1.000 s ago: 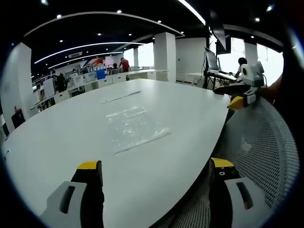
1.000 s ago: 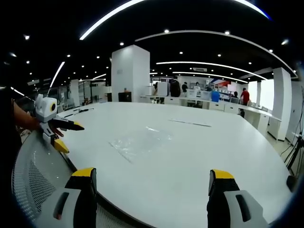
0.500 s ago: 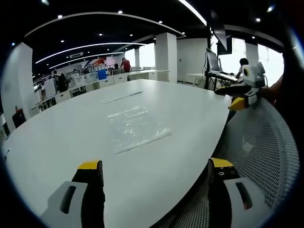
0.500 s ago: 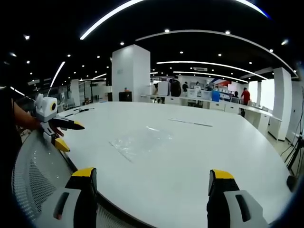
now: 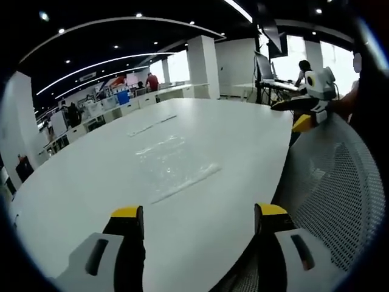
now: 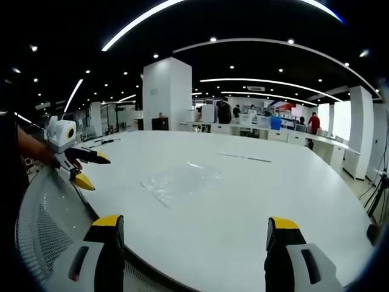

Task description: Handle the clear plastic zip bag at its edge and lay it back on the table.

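Both tongs, left (image 5: 197, 222) and right (image 6: 193, 234), stand spread and empty; the zip bag (image 5: 173, 163) lies limp, thin, slippery on the tabletop (image 5: 79, 182), so pinch its near sealed edge.

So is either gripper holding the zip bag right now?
No, the zip bag lies flat on the table, apart from both open grippers.

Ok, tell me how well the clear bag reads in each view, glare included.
Left gripper view: the zip bag shows mostly as crinkled glints on the white table, its near edge a bright line. Right gripper view: the zip bag is a faint grey patch, low contrast; fisheye bends the table rim.
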Demonstrator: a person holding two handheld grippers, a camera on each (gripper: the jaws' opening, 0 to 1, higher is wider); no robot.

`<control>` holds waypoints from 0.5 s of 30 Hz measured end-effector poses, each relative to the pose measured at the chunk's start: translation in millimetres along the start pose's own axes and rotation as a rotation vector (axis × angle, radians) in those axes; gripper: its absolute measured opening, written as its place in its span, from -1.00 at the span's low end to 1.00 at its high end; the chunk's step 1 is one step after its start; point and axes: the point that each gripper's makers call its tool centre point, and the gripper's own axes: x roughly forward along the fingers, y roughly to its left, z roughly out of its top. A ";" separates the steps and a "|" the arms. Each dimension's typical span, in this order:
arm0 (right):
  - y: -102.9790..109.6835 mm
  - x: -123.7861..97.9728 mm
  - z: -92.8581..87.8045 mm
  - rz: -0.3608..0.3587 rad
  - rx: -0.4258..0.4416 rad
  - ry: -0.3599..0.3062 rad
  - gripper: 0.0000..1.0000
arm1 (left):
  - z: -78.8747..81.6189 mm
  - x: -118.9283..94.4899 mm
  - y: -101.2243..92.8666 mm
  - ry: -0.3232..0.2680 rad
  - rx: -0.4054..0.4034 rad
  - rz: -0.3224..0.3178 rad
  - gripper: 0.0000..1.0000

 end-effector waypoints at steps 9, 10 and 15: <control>-0.6 0.4 0.7 -0.003 0.002 -0.001 0.96 | 16.3 6.8 13.0 -0.006 0.066 -0.020 0.43; -0.8 0.5 0.3 -0.002 0.002 -0.001 0.96 | 17.3 7.6 14.7 -0.005 0.072 -0.023 0.43; -0.9 0.5 -0.2 -0.002 0.002 -0.001 0.96 | 20.6 10.3 18.9 -0.004 0.092 -0.033 0.40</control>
